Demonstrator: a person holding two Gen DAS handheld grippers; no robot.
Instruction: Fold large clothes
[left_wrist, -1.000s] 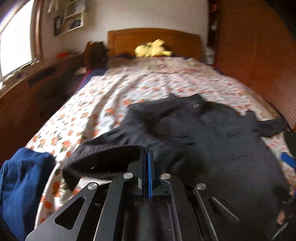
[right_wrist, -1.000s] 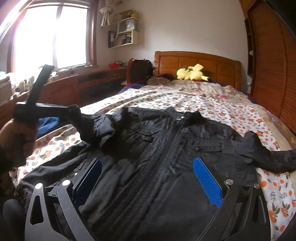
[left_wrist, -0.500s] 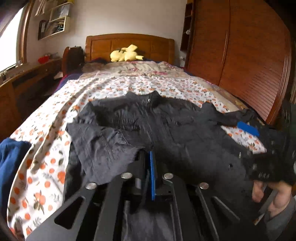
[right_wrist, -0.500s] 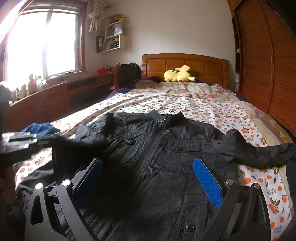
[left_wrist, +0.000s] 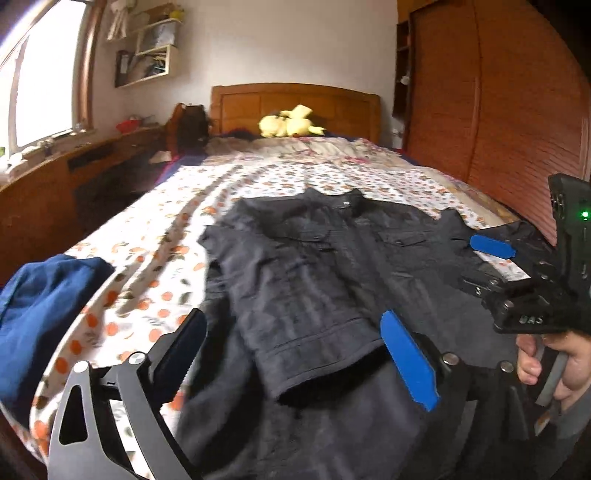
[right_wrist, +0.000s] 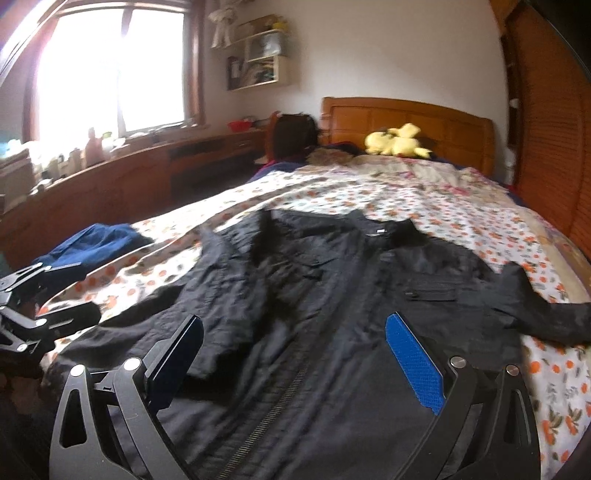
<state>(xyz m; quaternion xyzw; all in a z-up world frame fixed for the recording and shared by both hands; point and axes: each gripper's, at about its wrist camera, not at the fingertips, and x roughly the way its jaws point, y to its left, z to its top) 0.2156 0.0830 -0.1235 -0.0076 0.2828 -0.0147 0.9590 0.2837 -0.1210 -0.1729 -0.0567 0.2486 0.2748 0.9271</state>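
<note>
A black zip jacket lies front up on the flowered bedspread, collar toward the headboard. Its left sleeve is folded in across the chest. Its right sleeve lies stretched out to the right. My left gripper is open and empty just above the folded sleeve's cuff. My right gripper is open and empty above the jacket's zip. The right gripper also shows in the left wrist view, over the jacket's right side. The left gripper shows at the left edge of the right wrist view.
A blue garment is bunched at the bed's near left corner. A yellow plush toy lies by the wooden headboard. A wooden desk runs under the window on the left. A wooden wardrobe stands on the right.
My left gripper carried the left sleeve across the jacket's chest, then opened and let it go. The right gripper stayed open and shifted a little over the jacket.
</note>
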